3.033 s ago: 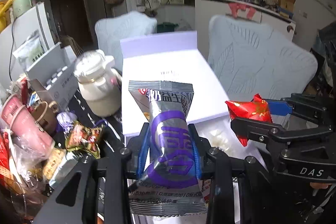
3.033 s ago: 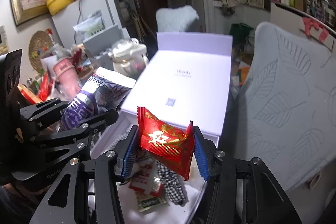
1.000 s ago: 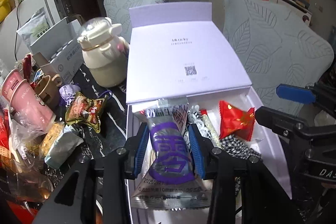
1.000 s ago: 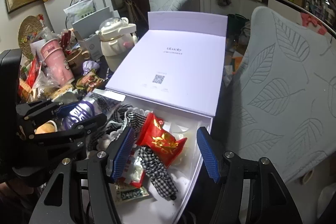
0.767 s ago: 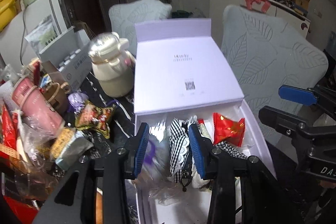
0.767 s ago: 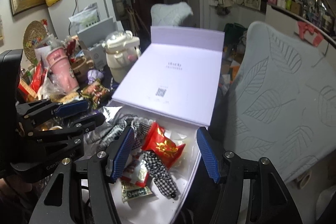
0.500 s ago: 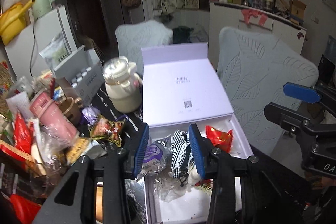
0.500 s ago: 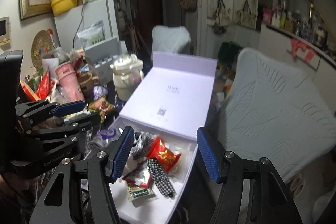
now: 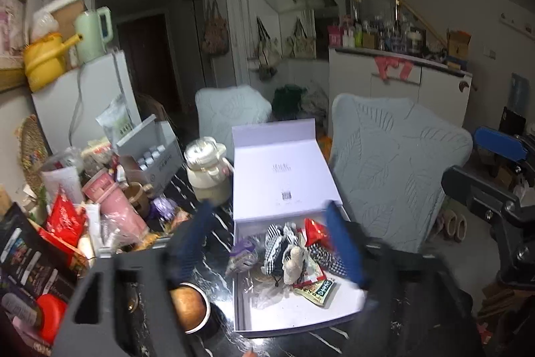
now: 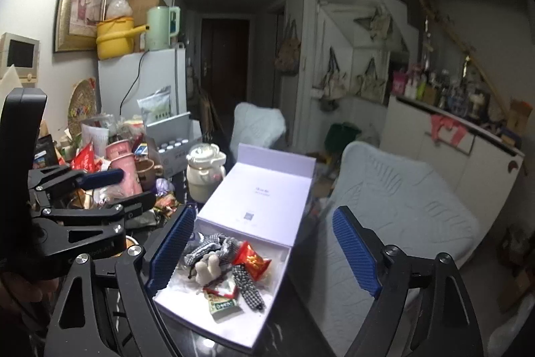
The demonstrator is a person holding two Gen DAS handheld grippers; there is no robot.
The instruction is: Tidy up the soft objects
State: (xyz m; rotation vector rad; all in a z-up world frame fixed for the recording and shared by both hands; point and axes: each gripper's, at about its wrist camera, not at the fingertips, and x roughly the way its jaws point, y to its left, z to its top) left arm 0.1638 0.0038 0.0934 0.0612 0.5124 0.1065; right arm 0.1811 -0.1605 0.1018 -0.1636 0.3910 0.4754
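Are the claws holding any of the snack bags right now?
No. Both the left claw and the right claw are open and empty, jaws just widened. The red packet and purple packet lie in the white box.

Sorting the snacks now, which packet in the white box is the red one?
The red packet at the box's right side, beside the checked cloth; the purple packet lies left, the green-labelled packet nearest.

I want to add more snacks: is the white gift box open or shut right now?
Open. The white cardboard gift box has its hinged lid folded back flat, and its tray shows a red snack packet and checked cloth inside.
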